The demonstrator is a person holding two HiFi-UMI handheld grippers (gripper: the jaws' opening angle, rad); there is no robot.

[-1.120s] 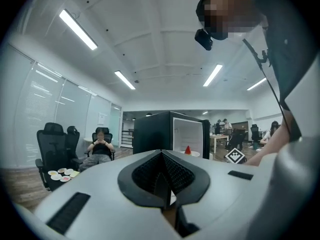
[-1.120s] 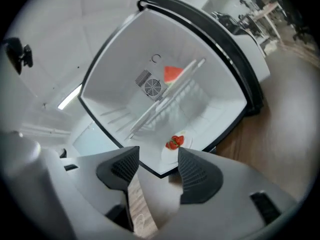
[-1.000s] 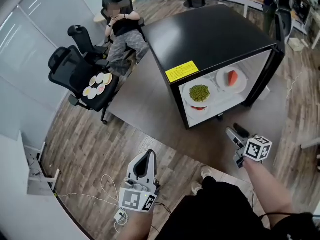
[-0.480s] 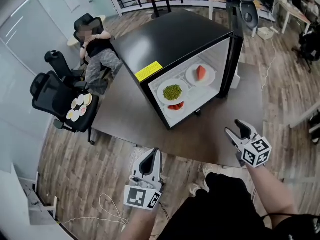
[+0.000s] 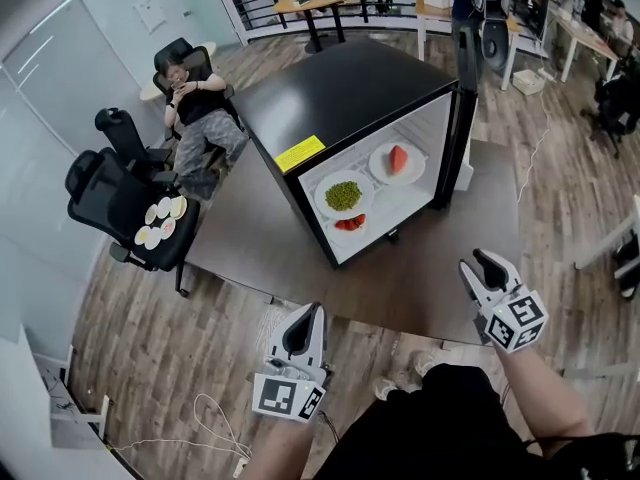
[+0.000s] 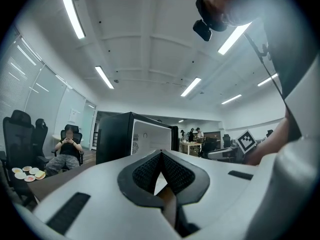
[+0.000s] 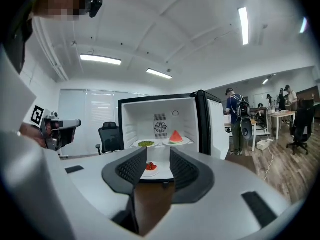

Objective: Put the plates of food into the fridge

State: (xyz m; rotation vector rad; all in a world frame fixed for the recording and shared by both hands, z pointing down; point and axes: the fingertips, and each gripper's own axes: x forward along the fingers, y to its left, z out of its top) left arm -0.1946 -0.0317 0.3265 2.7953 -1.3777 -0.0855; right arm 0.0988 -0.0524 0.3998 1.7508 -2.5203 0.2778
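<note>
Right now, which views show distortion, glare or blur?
Head view: strong fisheye, floor boards bend around the fridge; sharp overall. Left gripper view: ceiling light strips glare, the left tool close and soft. Right gripper view: dark round border, watermelon slice in the lit fridge clear.

Fridge [image 5: 340, 93] mouth apparently unobstructed

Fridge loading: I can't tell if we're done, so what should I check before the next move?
1. Fridge door open: ok.
2. Peas, watermelon and red food on shelves: ok.
3. Everything loaded: not ok; plates lie on the chair.
4. Left gripper empty, jaws together: ok.
5. Right gripper empty, jaws apart, just been closing: ok.
6. Shelf room for more: cannot tell.
</note>
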